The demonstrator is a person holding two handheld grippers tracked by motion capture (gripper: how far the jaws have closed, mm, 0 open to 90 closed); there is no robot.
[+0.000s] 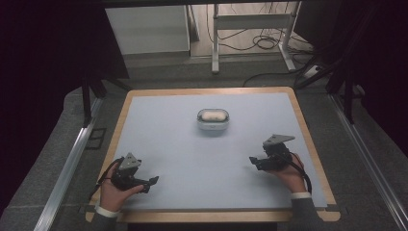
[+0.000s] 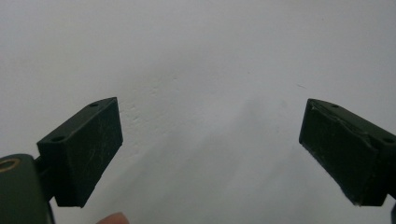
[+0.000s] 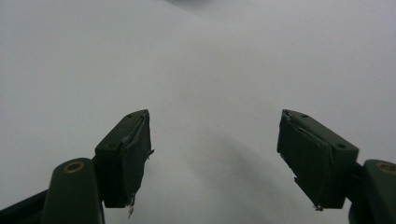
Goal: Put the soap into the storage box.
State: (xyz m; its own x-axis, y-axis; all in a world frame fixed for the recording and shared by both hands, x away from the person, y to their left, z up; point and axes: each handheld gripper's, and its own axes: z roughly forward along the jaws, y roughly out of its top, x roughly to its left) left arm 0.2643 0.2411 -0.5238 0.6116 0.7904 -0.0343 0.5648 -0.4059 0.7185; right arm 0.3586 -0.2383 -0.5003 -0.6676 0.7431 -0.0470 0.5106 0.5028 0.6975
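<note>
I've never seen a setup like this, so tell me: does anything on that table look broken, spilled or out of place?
Nothing is spilled or askew. The small white case sits squarely on the table, untouched. The one oddity is wear: the pads of the right gripper look frayed, their covering peeling at the edges. Both it and the left gripper are open and empty.

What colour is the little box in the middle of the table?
The box is pale grey-white, seen best in the high view.

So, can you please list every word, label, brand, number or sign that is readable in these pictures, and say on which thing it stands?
None: no readable text in any view.
Small rounded white case on the pale blue table mat: no visible print; anything there is too small to tell.
Left black two-jaw gripper and right black two-jaw gripper: bare jaws, no marking.
</note>
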